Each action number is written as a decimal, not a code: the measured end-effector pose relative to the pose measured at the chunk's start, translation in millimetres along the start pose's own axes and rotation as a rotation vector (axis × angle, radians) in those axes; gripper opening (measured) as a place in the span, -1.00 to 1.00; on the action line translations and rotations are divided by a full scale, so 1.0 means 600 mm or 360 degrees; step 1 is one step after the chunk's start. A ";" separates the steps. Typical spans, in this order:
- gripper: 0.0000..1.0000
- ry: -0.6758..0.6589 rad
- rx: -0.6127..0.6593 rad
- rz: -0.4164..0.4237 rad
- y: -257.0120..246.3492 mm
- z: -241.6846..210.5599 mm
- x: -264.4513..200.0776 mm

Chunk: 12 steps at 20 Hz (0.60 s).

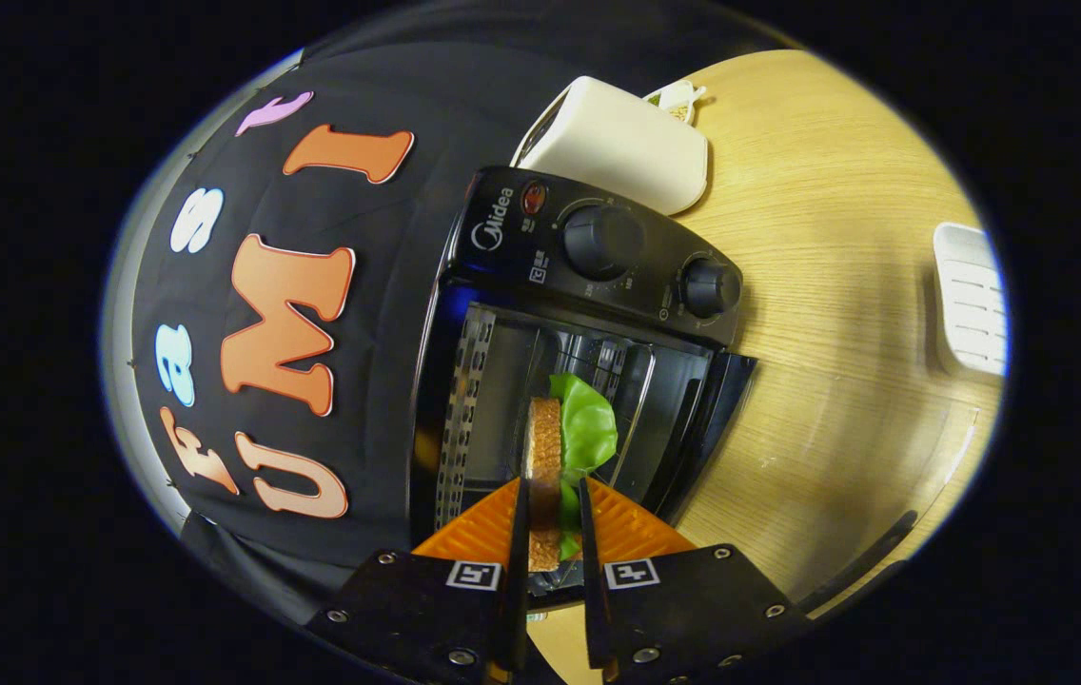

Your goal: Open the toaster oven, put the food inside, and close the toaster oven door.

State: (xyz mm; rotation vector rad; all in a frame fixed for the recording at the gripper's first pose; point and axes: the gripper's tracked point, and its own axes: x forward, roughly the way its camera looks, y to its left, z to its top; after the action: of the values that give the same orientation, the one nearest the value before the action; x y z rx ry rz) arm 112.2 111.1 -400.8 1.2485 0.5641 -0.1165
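Fingers: the gripper (550, 518) is closed on the sandwich (545, 461), one finger pressing each side of it.
Sandwich: held on edge, brown bread with a green lettuce leaf (586, 428) sticking out past the fingertips, right at the mouth of the oven.
Toaster oven (540, 314): black, standing on the wooden surface (845, 362); its door (707, 428) is open, and the wire rack inside seems bare, though the glare makes that hard to judge.
Controls: two round knobs (602, 240) on the front panel.
Behind the oven: a white box-shaped appliance (621, 143).
Far side of the surface: a white slatted object (971, 300), well apart from the oven.
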 end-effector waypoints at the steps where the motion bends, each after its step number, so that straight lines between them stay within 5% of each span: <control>1: -0.49 0.0016 -0.0023 -0.0055 -0.009 -0.011 0.010; 5: -0.61 0.0077 -0.0016 -0.0096 -0.002 -0.059 0.025; 7: -0.40 0.0130 -0.0078 -0.0108 -0.003 -0.067 0.033; 12: 0.59 0.0161 -0.0159 -0.0188 -0.027 -0.066 0.017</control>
State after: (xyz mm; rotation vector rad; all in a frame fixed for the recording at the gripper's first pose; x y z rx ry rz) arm 101.5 144.5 -427.3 1.1284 0.7234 -0.1230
